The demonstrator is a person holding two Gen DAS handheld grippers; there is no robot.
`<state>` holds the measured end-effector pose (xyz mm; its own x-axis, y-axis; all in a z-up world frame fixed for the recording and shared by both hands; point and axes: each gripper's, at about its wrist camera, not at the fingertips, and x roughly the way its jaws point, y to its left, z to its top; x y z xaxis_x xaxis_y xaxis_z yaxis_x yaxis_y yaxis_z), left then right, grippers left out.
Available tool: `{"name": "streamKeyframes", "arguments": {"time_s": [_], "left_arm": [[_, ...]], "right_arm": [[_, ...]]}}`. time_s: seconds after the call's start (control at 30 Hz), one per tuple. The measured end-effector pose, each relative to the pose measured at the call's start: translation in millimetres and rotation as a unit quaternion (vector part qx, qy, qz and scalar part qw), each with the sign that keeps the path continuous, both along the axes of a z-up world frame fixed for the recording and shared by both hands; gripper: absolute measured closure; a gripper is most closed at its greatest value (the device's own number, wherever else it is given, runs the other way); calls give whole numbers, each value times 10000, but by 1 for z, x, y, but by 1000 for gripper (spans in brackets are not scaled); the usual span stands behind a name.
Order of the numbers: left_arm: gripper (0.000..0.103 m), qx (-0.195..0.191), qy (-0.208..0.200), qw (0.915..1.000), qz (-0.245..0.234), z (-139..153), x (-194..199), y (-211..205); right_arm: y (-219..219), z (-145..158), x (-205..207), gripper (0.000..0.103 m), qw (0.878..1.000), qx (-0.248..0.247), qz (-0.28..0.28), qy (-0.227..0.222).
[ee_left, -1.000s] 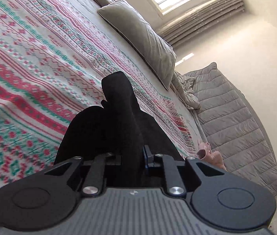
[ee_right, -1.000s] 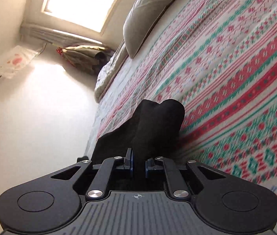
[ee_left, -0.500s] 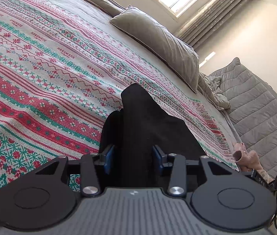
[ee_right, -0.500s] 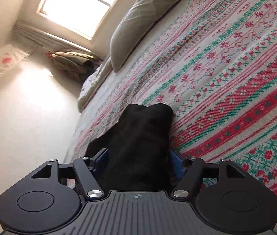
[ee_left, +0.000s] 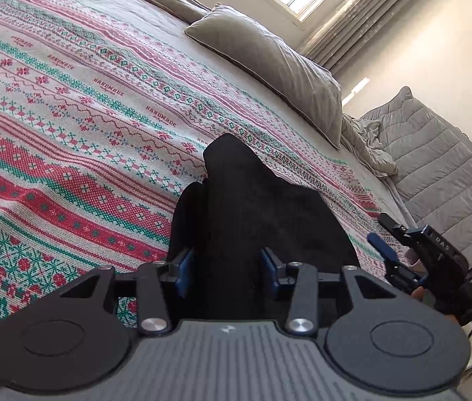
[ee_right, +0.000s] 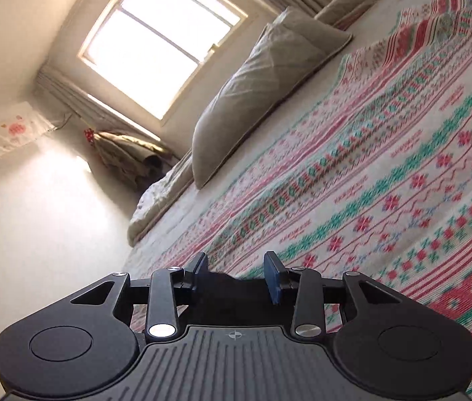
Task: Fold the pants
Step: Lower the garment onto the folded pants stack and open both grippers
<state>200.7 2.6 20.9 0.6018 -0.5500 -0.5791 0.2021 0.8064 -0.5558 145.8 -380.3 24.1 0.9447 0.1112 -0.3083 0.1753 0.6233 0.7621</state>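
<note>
the left hand-held gripper (ee_left: 225, 270) has its jaws spread apart, with the black pants (ee_left: 256, 220) lying bunched between and ahead of its blue-padded fingers (ee_left: 185, 269); the cloth sits in the gap but the pads are not pinched onto it. the pants rest in a dark heap on the bed (ee_left: 68, 107), on a knitted-pattern blanket of red, green and white bands, and one part of the heap rises to a rounded peak on the far side. the right hand-held gripper (ee_right: 237, 267) is likewise parted, its fingers (ee_right: 273, 275) apart, and only a low dark edge of the pants (ee_right: 222, 279) shows between them, close to the gripper body. in the left wrist view the right hand-held gripper (ee_left: 399, 254) appears at the right edge, just beside the heap, near the side of the bed. a grey pillow (ee_left: 269, 67) lies farther up the bed, well apart from the pants, with a bright window (ee_right: 162, 46) on the wall behind it. a grey quilted cover (ee_left: 443, 173) lies beside the bed on the right.
</note>
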Motion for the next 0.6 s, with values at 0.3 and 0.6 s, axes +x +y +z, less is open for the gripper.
{"name": "streamKeyframes", "arguments": {"time_s": [0.3,0.6], "left_arm": [[13,1333,-874,9872,-36,42,-47,-16],[0,1820,-874,9783,-456,55,-108,-40]], "right_arm": [[63,42,-59,41,9736,-1768,973,1063],[115,53,-126,20,9555,-2330,1216,1341]]}}
